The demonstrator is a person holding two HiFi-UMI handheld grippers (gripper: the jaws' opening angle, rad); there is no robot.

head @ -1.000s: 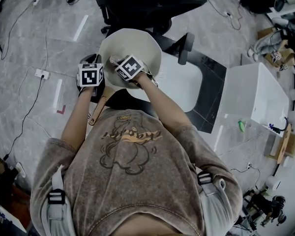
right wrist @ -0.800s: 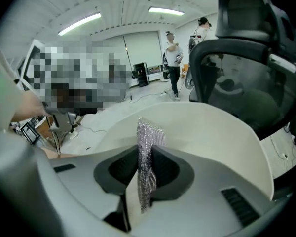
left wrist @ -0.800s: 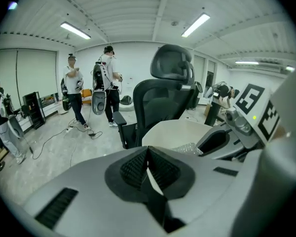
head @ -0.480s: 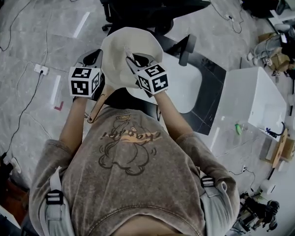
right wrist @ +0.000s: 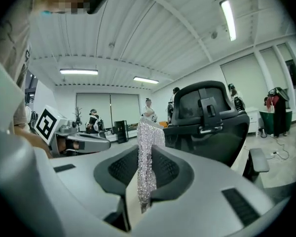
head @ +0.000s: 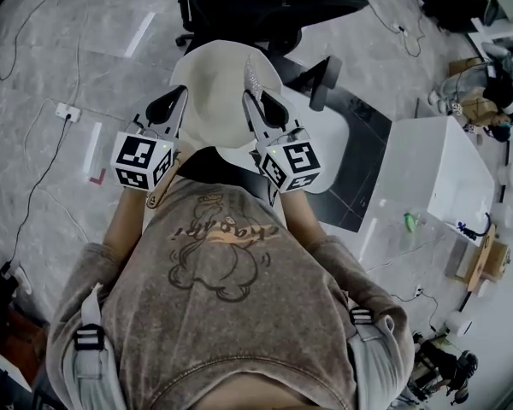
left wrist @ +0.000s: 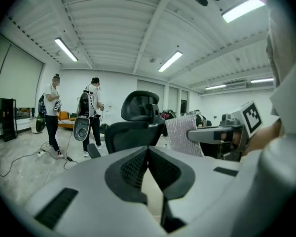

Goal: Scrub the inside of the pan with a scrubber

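the left tongs (head: 173,101) are pressed together on nothing, held above the pan's wooden handle (head: 164,188). the one cream pan (head: 218,101) lies below and between the two tongs, seemingly at the near edge of the white surface (head: 325,148). its long axis runs from the handle by the person out to the bowl. the right tongs (head: 258,105) pinch the one silvery scrubber (head: 253,77) upright over the bowl's right side. that hand is nearer, and the scrub likely starts with a move straight down.
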